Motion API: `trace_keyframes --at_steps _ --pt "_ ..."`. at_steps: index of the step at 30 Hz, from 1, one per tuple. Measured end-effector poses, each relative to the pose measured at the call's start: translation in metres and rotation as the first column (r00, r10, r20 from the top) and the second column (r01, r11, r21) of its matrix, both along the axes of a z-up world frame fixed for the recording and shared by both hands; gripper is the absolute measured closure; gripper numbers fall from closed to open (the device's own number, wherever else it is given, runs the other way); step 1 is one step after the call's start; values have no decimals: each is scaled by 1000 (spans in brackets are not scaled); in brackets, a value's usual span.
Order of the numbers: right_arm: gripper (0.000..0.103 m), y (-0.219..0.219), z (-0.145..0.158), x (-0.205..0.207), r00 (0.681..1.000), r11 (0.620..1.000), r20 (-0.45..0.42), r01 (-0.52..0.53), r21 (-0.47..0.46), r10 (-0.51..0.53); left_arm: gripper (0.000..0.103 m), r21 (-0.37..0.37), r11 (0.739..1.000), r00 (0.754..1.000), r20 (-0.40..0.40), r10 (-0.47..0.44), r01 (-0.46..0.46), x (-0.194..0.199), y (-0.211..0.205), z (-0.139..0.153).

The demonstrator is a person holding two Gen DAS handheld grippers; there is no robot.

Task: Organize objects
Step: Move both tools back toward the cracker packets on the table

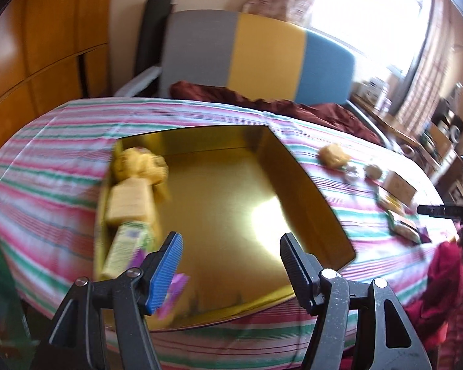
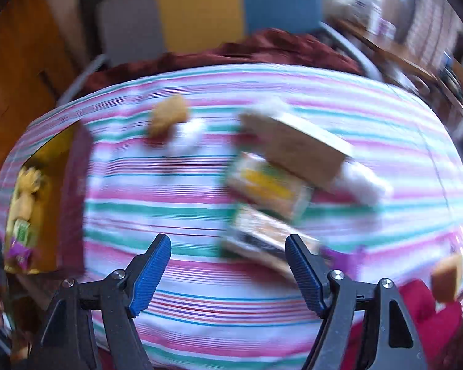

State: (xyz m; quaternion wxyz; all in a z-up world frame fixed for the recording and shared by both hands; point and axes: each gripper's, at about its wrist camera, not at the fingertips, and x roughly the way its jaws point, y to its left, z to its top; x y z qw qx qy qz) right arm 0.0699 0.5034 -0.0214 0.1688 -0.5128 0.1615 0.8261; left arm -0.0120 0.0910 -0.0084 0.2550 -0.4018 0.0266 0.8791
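Observation:
A gold tin [image 1: 231,185] lies open on the striped bed cover. Along its left wall sit a yellow crinkled bag [image 1: 139,163], a pale yellow box [image 1: 129,200] and a green-yellow box [image 1: 123,246], with a purple wrapper [image 1: 176,289] at the near corner. My left gripper [image 1: 230,240] hangs open over the tin's near edge, holding nothing. My right gripper [image 2: 227,240] is open and bare above the cover. Just beyond its right finger lie a blurred packet [image 2: 262,234], a yellow-green packet [image 2: 268,185] and a brown box [image 2: 299,148]. A tan snack [image 2: 169,114] lies farther back.
The tin's outer wall [image 2: 74,200] stands at the left of the right wrist view. A tan piece [image 2: 447,277] rests by red cloth [image 2: 423,305] at the near right. A maroon blanket [image 1: 262,98] and a grey, yellow and blue headboard [image 1: 262,52] close the far side.

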Motion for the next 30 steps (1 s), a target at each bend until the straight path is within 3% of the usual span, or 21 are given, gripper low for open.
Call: trace_keyframes --at_steps 4,8,14,20,30 --pt "26 61 -9 26 980 979 55 195 -54 -192 35 1 997 997 9 -73 73 7 30 2" --pt "26 84 -21 37 965 964 102 252 -88 -243 35 3 985 985 5 -171 170 19 63 7" --pt "26 108 -30 54 936 923 44 352 -156 -349 34 -34 934 934 -16 -357 356 42 130 13" --pt "26 119 -33 67 918 874 -20 371 -314 -397 30 -138 827 834 -19 -552 545 65 208 4" --pt "26 128 -36 80 901 815 -111 320 -483 -420 29 -308 588 605 -48 -795 748 91 320 -26"
